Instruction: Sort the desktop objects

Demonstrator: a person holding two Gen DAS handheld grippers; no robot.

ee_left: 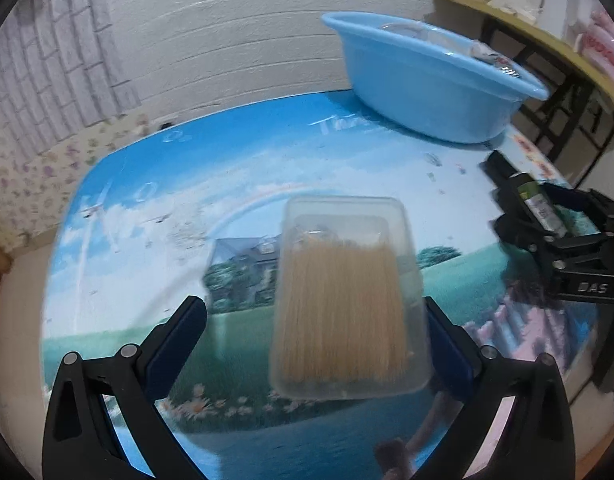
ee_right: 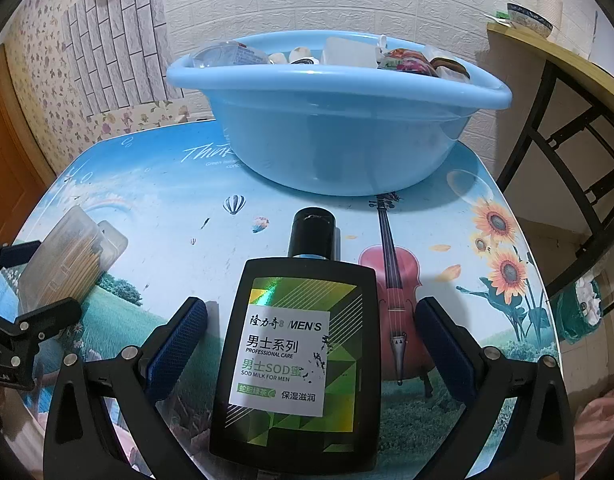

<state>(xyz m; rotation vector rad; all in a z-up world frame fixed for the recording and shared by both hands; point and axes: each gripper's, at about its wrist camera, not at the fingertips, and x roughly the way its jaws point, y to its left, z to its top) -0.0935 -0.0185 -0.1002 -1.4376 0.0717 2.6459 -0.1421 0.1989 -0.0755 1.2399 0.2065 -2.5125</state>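
My left gripper (ee_left: 315, 332) is wide open. Its two blue fingers (ee_left: 179, 344) stand far apart. Between them lies a clear plastic box (ee_left: 347, 296) full of thin wooden sticks. The box lies flat on the table (ee_left: 155, 184). The right finger is very close to the side of the box, but I cannot tell if it touches. The left finger is well away from it. So this gripper holds nothing.

My right gripper (ee_right: 311, 340) is wide open too. Between its blue fingers (ee_right: 447, 344) lies a black bottle (ee_right: 295, 360) with a green and white label. The words say it is a milk for men. The black cap (ee_right: 313, 232) points away from me, toward the far side of the table. There is a gap on each side of the bottle, so the fingers do not touch it.

The table has a bright picture on it, with sky, grass, balloons, a red violin (ee_right: 391, 280) and sunflowers (ee_right: 503, 256).

At the far end of the table sits a big light blue tub (ee_right: 335, 120). It has many small things in it already. I can see an empty water bottle (ee_right: 227, 54) and a white box (ee_right: 347, 50) in there. The rest I cannot make out.

From the left camera I can see my right gripper off to the right side, with the bottle between its fingers.
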